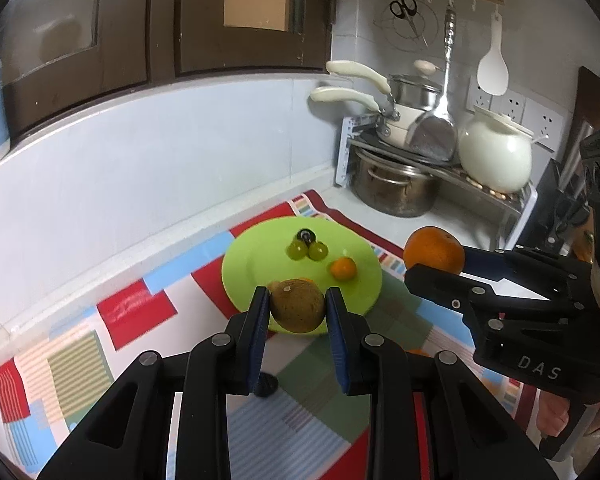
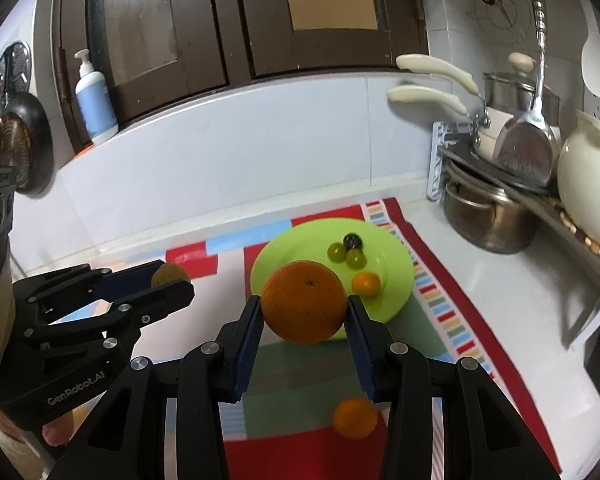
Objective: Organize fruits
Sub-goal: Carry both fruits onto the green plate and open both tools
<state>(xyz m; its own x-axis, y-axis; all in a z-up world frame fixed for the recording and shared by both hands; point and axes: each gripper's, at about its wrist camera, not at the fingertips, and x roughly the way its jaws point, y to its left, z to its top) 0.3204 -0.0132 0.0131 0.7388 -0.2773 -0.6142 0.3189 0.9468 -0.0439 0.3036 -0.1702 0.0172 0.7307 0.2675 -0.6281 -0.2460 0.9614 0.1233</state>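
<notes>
So the table [image 2: 480, 280] is a white kitchen top with a colourful patchwork mat [image 1: 140, 308] spread over it, and a lime green plate [image 1: 244, 264] sits on the mat near the back. Off to the right there's a rack with a steel pot [image 1: 396, 192] under it and a white jar [image 1: 496, 156] on top.

Left hand-held gripper [image 1: 298, 308] is clamped on a brown kiwi [image 1: 298, 312], held up in the air in front of the plate's near edge. Right hand-held gripper [image 2: 304, 312] is squeezing a big orange [image 2: 304, 302], also lifted clear of the mat.

On the plate: a small orange citrus [image 1: 343, 269], two green grapes [image 1: 297, 250] touching each other, and a dark grape [image 1: 305, 236] just behind them. Another small orange fruit [image 2: 355, 418] lies on the mat below the right hand-held gripper.
</notes>
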